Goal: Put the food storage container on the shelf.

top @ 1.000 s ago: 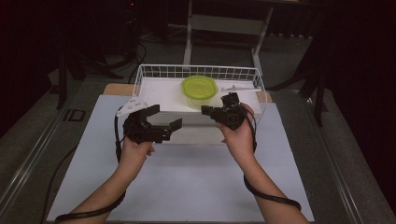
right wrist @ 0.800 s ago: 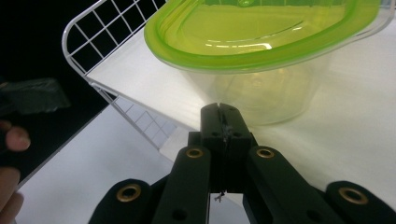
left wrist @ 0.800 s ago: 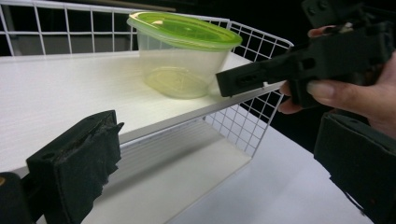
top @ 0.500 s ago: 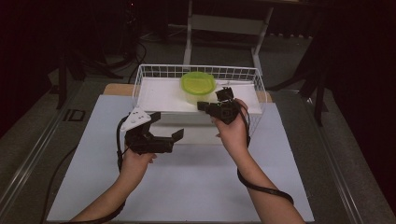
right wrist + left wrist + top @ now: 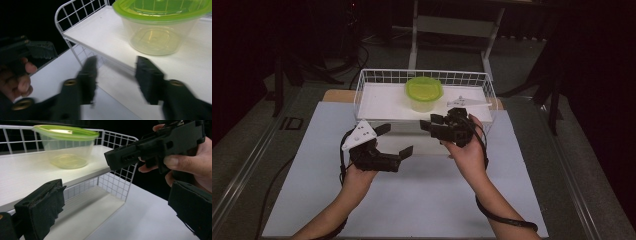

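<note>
One tub [image 5: 424, 94] with a green lid [image 5: 424, 88] is seen standing upright on the white shelf [image 5: 382, 102] of a wire rack [image 5: 362, 95], toward the far middle of the shelf. The tub is round, so no long axis can be given; its lid faces straight up and its mouth is closed by that lid. In the right gripper view the tub [image 5: 160, 32] is cut off at the top and right edges, and its clear wall lets a pale yellowish base be seen through it.

Two tools are counted. The left tool [image 5: 394, 145] is held near the left front of the rack, above the counter [image 5: 422, 200], with its two pads set well apart and nothing between them; in the left gripper view one pad [image 5: 41, 207] is shown in full while the other is cut off at the right edge. The right tool [image 5: 428, 125] is held at the near right of the rack, pointed left toward the other tool. Its pads [image 5: 150, 77] are blurred in the right gripper view; they have just been opening, and they are seen apart with nothing between them, the tub standing beyond them untouched.

One grey three-cornered plate is borne by each tool. The lower level of the rack is partly hidden behind both tools in the high view. The surroundings beyond the counter are too dark to be made out.
</note>
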A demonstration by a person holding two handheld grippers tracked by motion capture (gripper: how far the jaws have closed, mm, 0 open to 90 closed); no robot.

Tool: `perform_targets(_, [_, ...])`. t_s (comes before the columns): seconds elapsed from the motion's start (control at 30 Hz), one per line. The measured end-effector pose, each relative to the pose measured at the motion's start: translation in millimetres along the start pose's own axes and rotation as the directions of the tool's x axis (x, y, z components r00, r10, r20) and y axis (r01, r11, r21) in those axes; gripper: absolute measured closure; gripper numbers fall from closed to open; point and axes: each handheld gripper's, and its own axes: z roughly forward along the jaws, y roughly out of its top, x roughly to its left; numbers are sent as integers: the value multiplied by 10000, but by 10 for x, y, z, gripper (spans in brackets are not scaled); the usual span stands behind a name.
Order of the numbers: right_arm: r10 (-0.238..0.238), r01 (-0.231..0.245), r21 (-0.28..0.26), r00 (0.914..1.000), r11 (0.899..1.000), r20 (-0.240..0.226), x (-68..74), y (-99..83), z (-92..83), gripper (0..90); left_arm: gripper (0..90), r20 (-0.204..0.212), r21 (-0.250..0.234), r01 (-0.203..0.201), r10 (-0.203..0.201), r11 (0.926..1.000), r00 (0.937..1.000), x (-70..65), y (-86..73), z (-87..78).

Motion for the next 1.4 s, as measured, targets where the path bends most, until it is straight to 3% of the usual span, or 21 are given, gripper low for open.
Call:
perform_targets(0.2, [-751, 746, -535, 9972, 9958, -65, 33, -143, -110, 255, 13, 207, -85, -34, 36, 10000, 9998, -50, -12, -24])
perform_targets(0.3, [-702, 681, -660, 9971, 9955, -291, 26, -208, -144, 205, 13, 310, -96, 83, -80, 9999, 9995, -62, -32, -30])
perform_targets(0.5, [-568, 544, -721, 9979, 9959, -313, -4, -368, -183, 193, 13, 499, -37, -117, 119, 9999, 9987, -126, -103, -50])
perform_targets(0.63, [-722, 707, -651, 9972, 9954, -215, -16, -468, -207, 188, 13, 642, 90, -331, 324, 9994, 9974, -164, -170, -68])
perform_targets(0.93, [-505, 500, -468, 9987, 9977, -103, -87, -827, -248, 188, 13, 888, 165, -206, 191, 9997, 9959, -205, -386, -121])
perform_targets(1.13, [-618, 618, -226, 9981, 9978, -22, -104, -1008, -264, 184, 13, 1007, 423, -87, 44, 9991, 9949, -216, -566, -154])
perform_targets(1.4, [-573, 573, -398, 9984, 9976, -4, -119, -1193, -339, 184, 13, 1165, 824, -38, -58, 9966, 9932, -238, -806, -200])
